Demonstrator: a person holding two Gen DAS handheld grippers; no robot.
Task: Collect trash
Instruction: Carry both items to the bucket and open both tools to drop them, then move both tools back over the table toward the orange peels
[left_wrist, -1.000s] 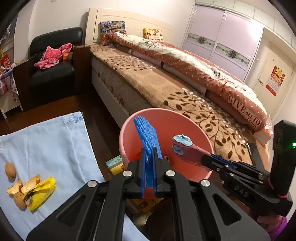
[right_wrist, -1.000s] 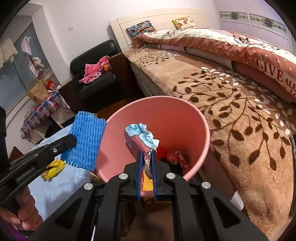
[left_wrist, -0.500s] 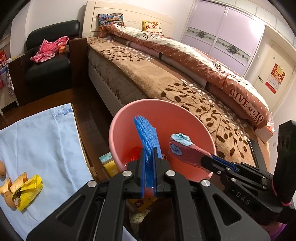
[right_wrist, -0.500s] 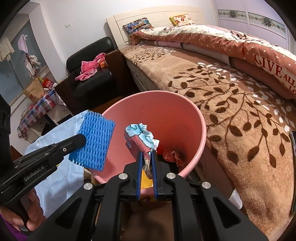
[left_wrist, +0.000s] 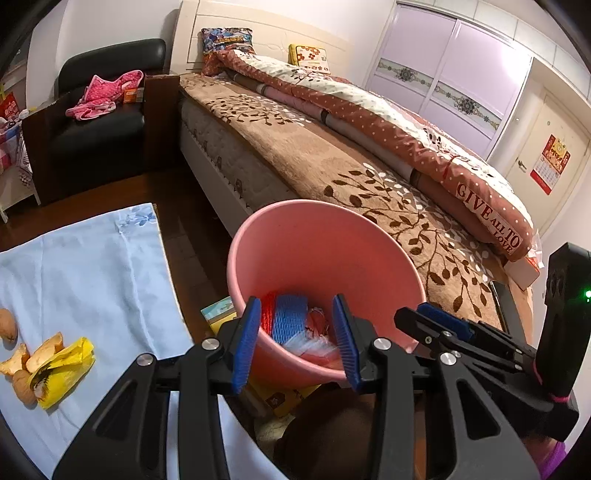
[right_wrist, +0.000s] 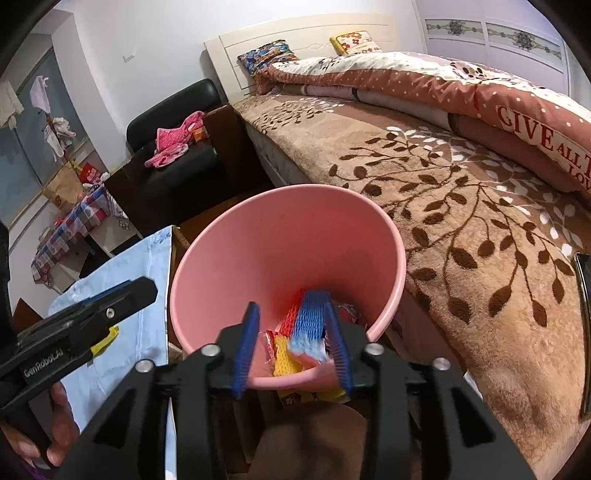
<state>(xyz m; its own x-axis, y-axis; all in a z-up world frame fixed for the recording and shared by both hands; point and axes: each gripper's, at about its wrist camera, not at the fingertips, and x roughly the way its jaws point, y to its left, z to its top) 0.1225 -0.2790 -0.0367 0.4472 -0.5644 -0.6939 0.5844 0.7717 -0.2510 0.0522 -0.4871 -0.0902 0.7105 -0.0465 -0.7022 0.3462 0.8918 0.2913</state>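
A: Left claw (left_wrist: 297, 341)?
B: Released, pads just spread apart, nothing between them. Poised over near rim of pink bin (left_wrist: 321, 236), lower centre of frame.

A: Right claw (right_wrist: 293, 347)?
B: Also just opened and empty, above same bin.

A: Trash location?
B: Blue foam net (left_wrist: 290, 319) lying inside bin among red and yellow scraps, beside crumpled wrapper (right_wrist: 308, 350). Yellow wrapper (left_wrist: 61, 369) and peel pieces (left_wrist: 42, 354) at lower left, on light blue cloth (left_wrist: 88, 266) covering surface.
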